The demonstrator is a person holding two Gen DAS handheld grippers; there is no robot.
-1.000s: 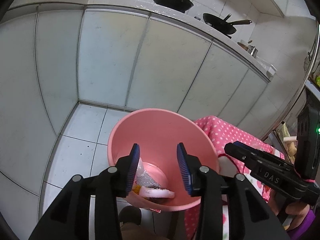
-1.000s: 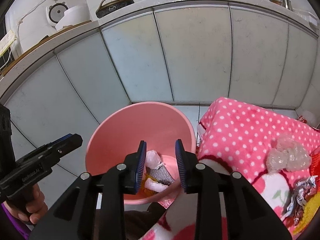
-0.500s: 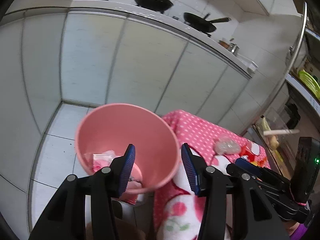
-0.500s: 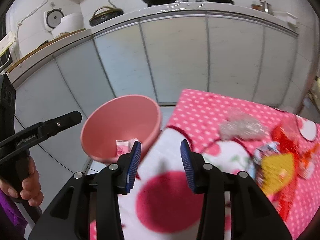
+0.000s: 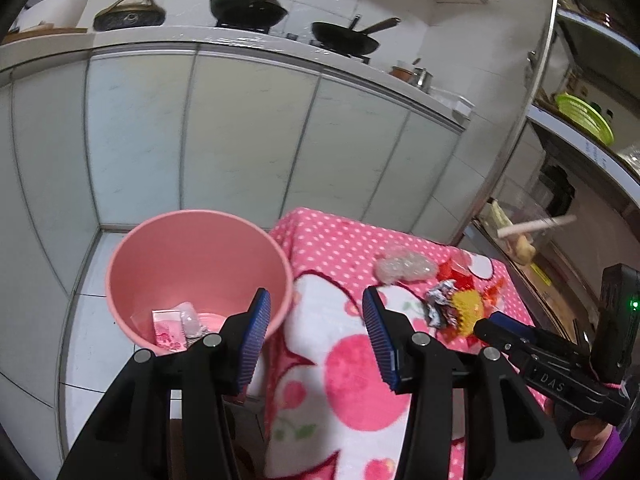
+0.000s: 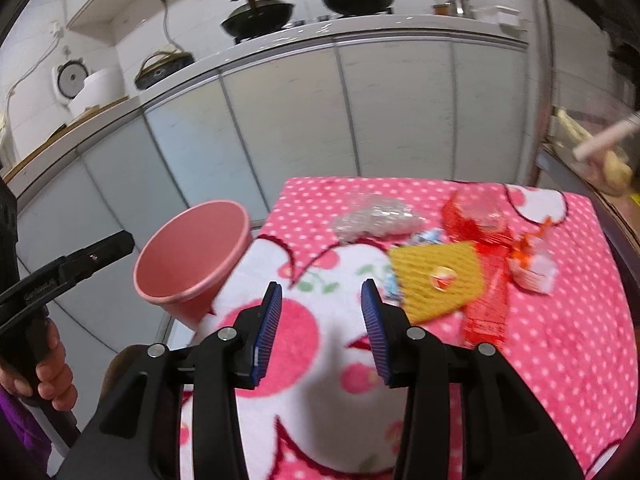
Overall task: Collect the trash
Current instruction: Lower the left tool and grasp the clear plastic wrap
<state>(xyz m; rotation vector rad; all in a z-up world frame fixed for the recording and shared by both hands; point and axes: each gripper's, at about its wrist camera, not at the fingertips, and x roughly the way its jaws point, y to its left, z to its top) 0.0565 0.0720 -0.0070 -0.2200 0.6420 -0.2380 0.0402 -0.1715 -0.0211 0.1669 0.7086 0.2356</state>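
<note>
A pink bin (image 5: 192, 264) stands on the floor left of a table with a pink polka-dot cloth (image 5: 340, 248); it holds several wrappers (image 5: 172, 326). On the cloth lie a clear crumpled plastic bag (image 6: 376, 216), a yellow packet (image 6: 436, 280), red wrappers (image 6: 488, 312) and a foil wrapper (image 5: 440, 304). My left gripper (image 5: 316, 336) is open and empty over the gap between bin and table. My right gripper (image 6: 322, 328) is open and empty above the cloth, left of the yellow packet. The bin also shows in the right wrist view (image 6: 192, 256).
White kitchen cabinets (image 5: 240, 140) run behind, with pans (image 5: 248, 10) and a rice cooker (image 6: 96, 88) on the counter. A metal rack (image 5: 580, 120) with a green basket stands to the right. White tiled floor (image 5: 84, 320) surrounds the bin.
Both grippers have swung right, away from over the bin and toward the table. The trash pile on the cloth has come into view. Both jaws stand wider apart.
</note>
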